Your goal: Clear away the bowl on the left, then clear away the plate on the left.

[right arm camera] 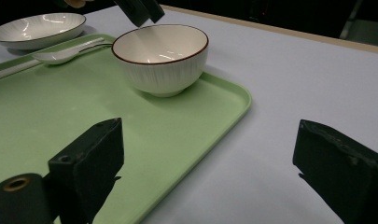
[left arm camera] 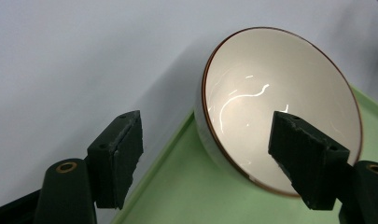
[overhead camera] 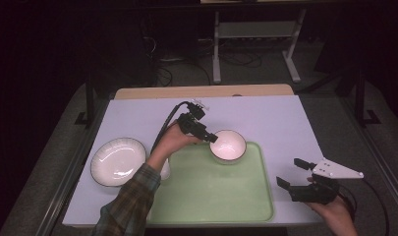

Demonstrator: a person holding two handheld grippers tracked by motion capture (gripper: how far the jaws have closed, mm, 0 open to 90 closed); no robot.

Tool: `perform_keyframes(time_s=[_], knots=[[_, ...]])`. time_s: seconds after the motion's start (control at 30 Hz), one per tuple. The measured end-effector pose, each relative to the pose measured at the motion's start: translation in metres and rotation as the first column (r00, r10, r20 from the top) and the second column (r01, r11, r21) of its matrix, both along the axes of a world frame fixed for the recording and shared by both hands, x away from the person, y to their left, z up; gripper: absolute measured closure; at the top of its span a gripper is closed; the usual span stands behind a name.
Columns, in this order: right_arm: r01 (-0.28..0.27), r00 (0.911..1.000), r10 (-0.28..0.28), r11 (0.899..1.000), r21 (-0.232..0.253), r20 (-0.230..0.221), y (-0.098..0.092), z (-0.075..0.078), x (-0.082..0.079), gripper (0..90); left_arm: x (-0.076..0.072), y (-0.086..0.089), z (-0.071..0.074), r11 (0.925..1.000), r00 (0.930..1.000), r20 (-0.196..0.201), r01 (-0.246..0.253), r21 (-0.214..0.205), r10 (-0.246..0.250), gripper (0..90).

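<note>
No readable writing: plain white bowl [right arm camera: 161,58] on green tray [right arm camera: 46,116].

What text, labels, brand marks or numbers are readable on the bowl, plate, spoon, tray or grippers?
None readable in any view.
Bowl: plain white, dark rim line, fine ribs outside, no mark.
Plate: plain, ribbed rim, no print.
Spoon: plain white.
Tray: bare green surface.
Left gripper and right gripper: black jaws, no lettering visible.
</note>
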State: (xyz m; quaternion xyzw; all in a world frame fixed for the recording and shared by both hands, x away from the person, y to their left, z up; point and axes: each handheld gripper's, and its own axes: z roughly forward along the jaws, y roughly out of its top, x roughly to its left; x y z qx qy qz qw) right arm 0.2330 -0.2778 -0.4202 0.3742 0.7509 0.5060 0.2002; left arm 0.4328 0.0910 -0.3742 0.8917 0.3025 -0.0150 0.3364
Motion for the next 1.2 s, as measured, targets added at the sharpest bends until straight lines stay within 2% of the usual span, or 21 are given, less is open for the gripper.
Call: perform_keyframes(time_s=[0.33, 0.4, 0.5, 0.53, 0.6, 0.63, 0.67, 0.83, 1.0, 1.1, 1.13, 1.2], knots=[[0.001, 1.0, -0.001, 1.0, -0.002, -0.001, 0.0, 0.0, 0.0, 8.2, -0.012, 0.045, 0.015, 0.9972, 0.9975, 0.029, -0.064, -0.04, 0.065, 24.8], [0.002, 1.0, -0.002, 1.0, -0.003, 0.0, 0.0, 0.0, 0.0, 8.2, -0.014, 0.05, 0.016, 0.9968, 0.9969, 0.032, -0.07, -0.037, 0.071, 24.8], [0.002, 1.0, -0.002, 1.0, -0.003, 0.0, 0.0, 0.0, 0.0, 8.2, -0.019, 0.071, 0.017, 0.9942, 0.9939, 0.042, -0.101, -0.037, 0.102, 24.9], [0.0, 1.0, 0.0, 1.0, -0.003, -0.001, 0.001, 0.0, 0.0, 8.2, -0.019, 0.071, 0.017, 0.9942, 0.9939, 0.042, -0.101, -0.037, 0.102, 24.9], [-0.002, 1.0, 0.002, 1.0, -0.004, -0.001, 0.001, -0.001, 0.0, 8.1, -0.023, 0.089, 0.017, 0.9912, 0.9905, 0.047, -0.127, -0.036, 0.129, 24.9], [-0.002, 1.0, 0.002, 1.0, -0.004, -0.001, 0.001, -0.001, 0.0, 8.1, -0.023, 0.089, 0.017, 0.9912, 0.9905, 0.047, -0.127, -0.036, 0.129, 24.9], [-0.003, 1.0, 0.003, 1.0, -0.003, 0.0, 0.001, 0.0, 0.0, 8.2, -0.026, 0.101, 0.017, 0.9889, 0.9879, 0.052, -0.145, -0.033, 0.146, 24.9], [-0.004, 1.0, 0.004, 1.0, -0.005, -0.001, 0.002, 0.0, 0.0, 8.1, -0.035, 0.134, 0.018, 0.9804, 0.9787, 0.058, -0.196, -0.024, 0.197, 24.9], [-0.005, 1.0, 0.005, 1.0, -0.008, -0.003, 0.003, -0.001, 0.0, 8.2, -0.042, 0.168, 0.017, 0.9671, 0.965, 0.064, -0.254, -0.012, 0.254, 24.9], [-0.007, 1.0, 0.007, 1.0, -0.01, -0.002, 0.004, -0.001, 0.0, 8.2, -0.047, 0.186, 0.016, 0.9579, 0.9559, 0.063, -0.287, -0.007, 0.287, 24.9], [-0.006, 1.0, 0.006, 1.0, -0.01, -0.002, 0.004, -0.001, 0.0, 8.2, -0.047, 0.186, 0.016, 0.9579, 0.9559, 0.063, -0.287, -0.007, 0.287, 24.9], [-0.005, 1.0, 0.005, 1.0, -0.009, -0.004, 0.004, -0.001, 0.001, 8.2, -0.05, 0.203, 0.015, 0.945, 0.943, 0.072, -0.327, 0.014, 0.325, 24.9]])
